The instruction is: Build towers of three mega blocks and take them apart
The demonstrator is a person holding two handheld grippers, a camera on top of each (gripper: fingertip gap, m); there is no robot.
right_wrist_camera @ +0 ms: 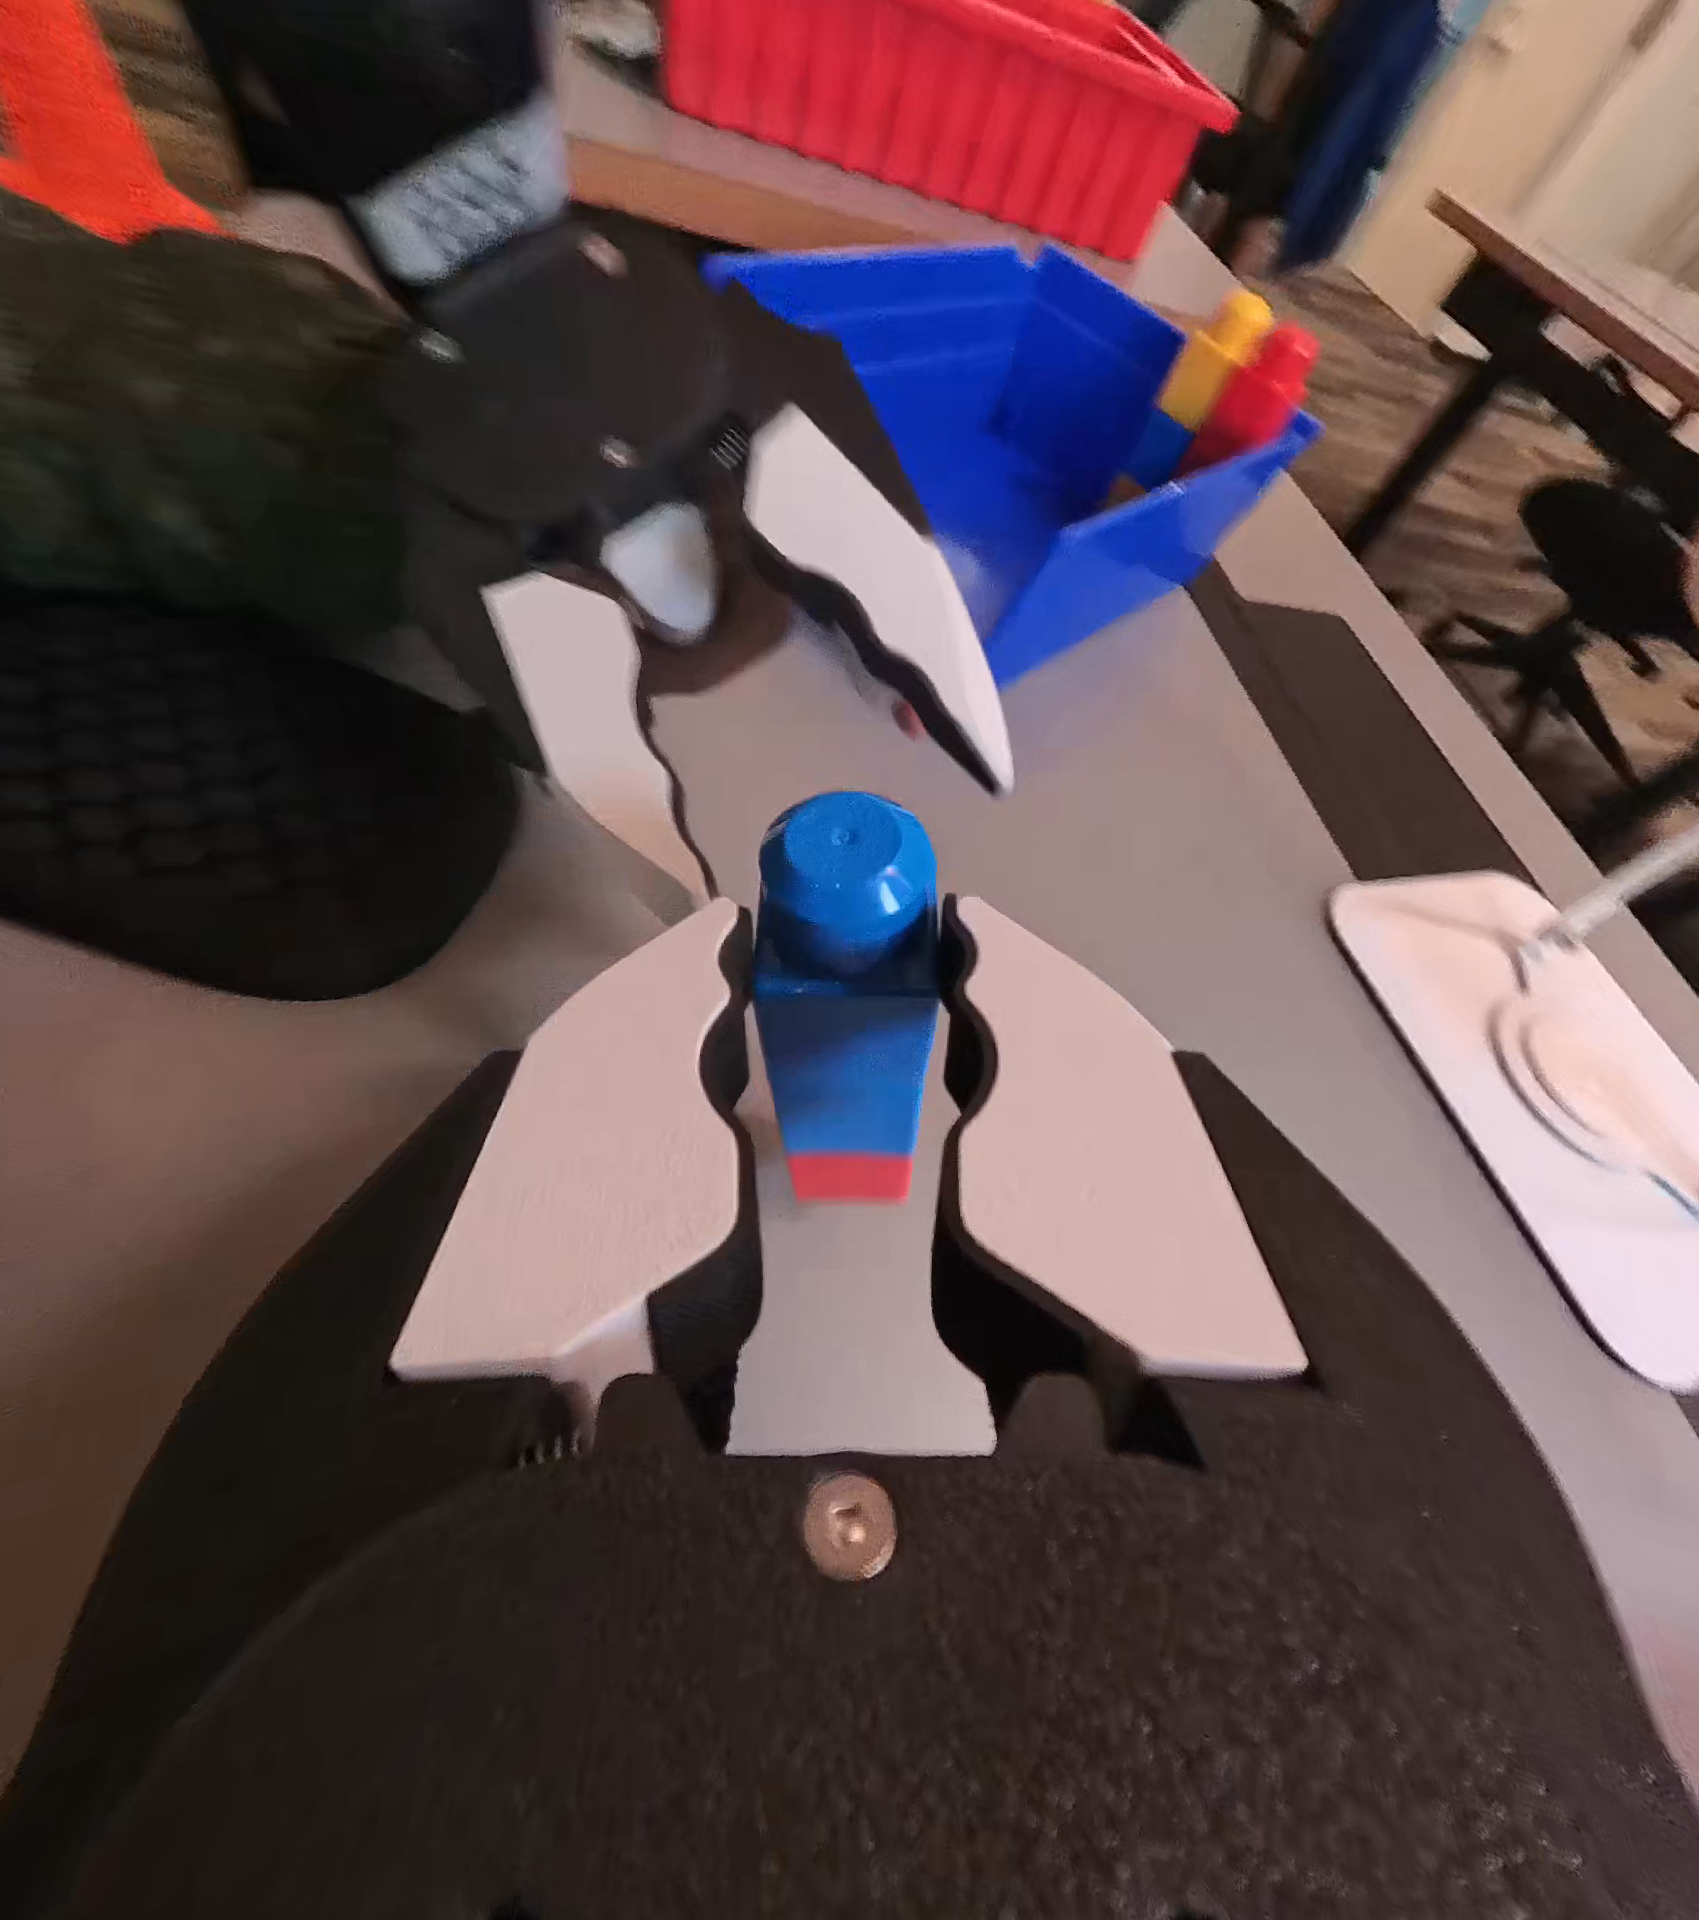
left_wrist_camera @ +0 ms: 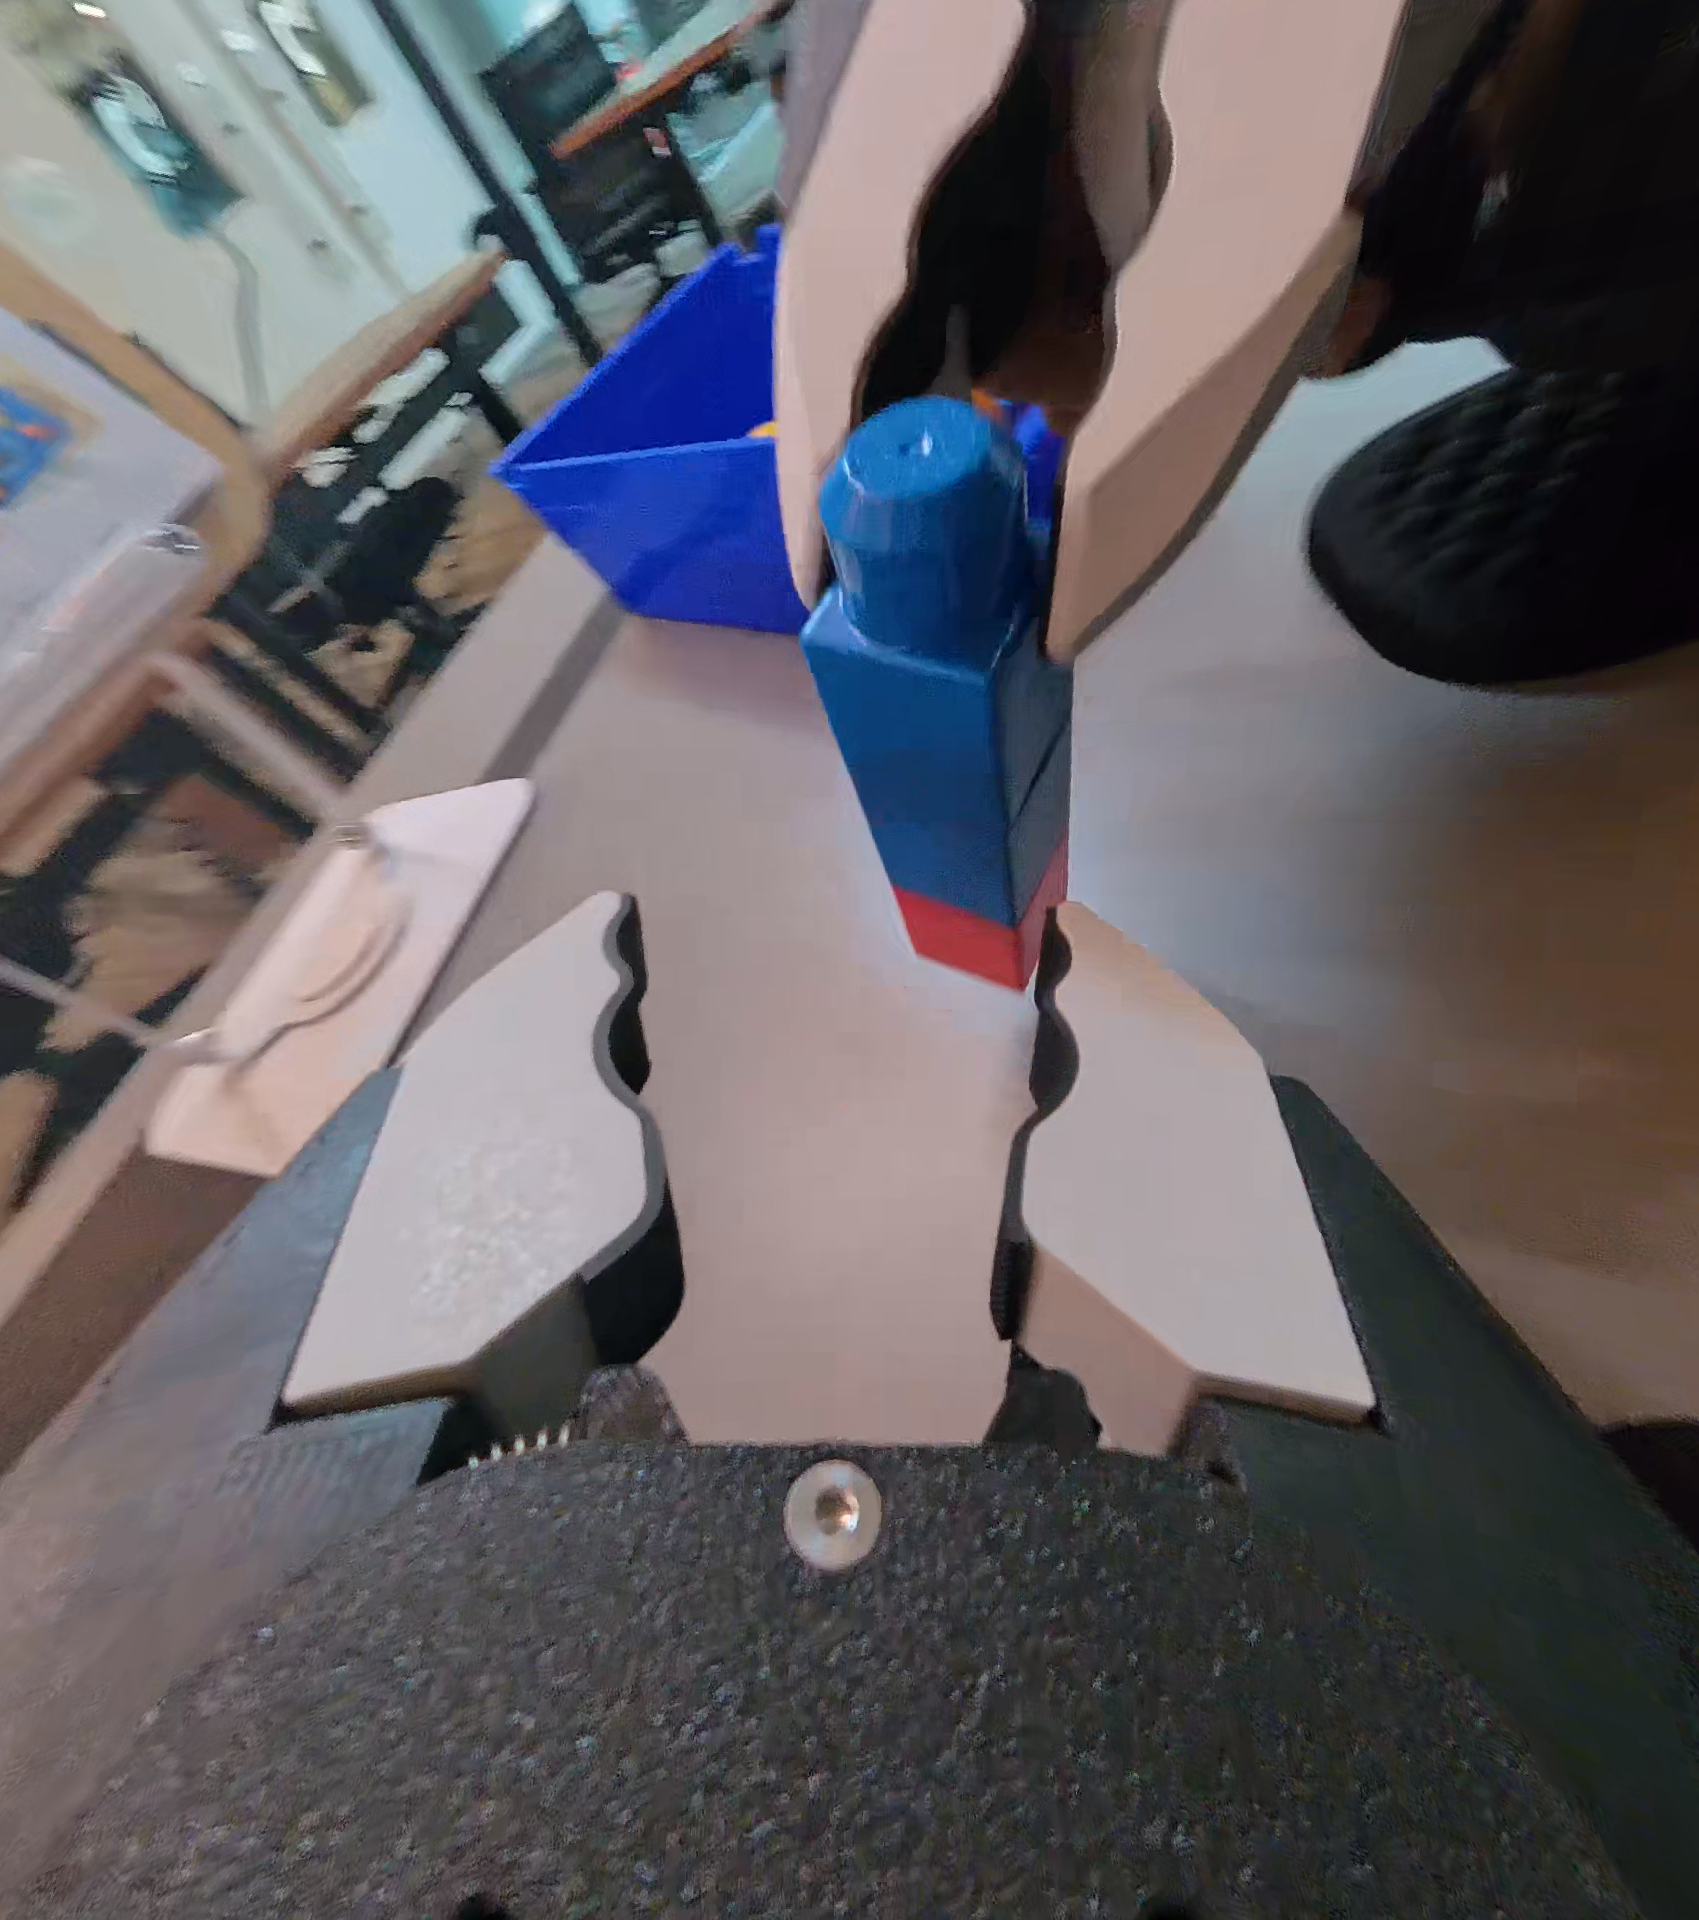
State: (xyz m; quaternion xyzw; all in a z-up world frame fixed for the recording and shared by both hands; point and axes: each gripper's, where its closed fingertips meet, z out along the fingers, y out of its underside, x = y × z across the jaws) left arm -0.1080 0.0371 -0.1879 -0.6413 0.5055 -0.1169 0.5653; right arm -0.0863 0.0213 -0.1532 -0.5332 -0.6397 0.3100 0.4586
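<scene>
Our right gripper (right_wrist_camera: 845, 935) has its two pale fingers closed onto the top blue block (right_wrist_camera: 845, 1029) of the tower, pinching it at the shoulders just under the stud. The tower itself is slim and upright: a round blue stud on top, a tall run of blue below it where the seam between blocks is hard to make out, and a red block (left_wrist_camera: 975, 935) at the bottom resting on the grey table (left_wrist_camera: 1344, 935).

Our left gripper (left_wrist_camera: 840, 961) sits low in front of the tower, fingers spread apart and holding nothing. Its right fingertip (left_wrist_camera: 1084, 966) is just beside the red base; we cannot tell if it touches.

Further out, a blue bin (right_wrist_camera: 1073, 436) stands on the table behind the tower, with yellow and red blocks (right_wrist_camera: 1240, 374) poking above its far corner. A red bin (right_wrist_camera: 928, 94) sits beyond that. Off to one side lies a white pad (right_wrist_camera: 1551, 1122).
</scene>
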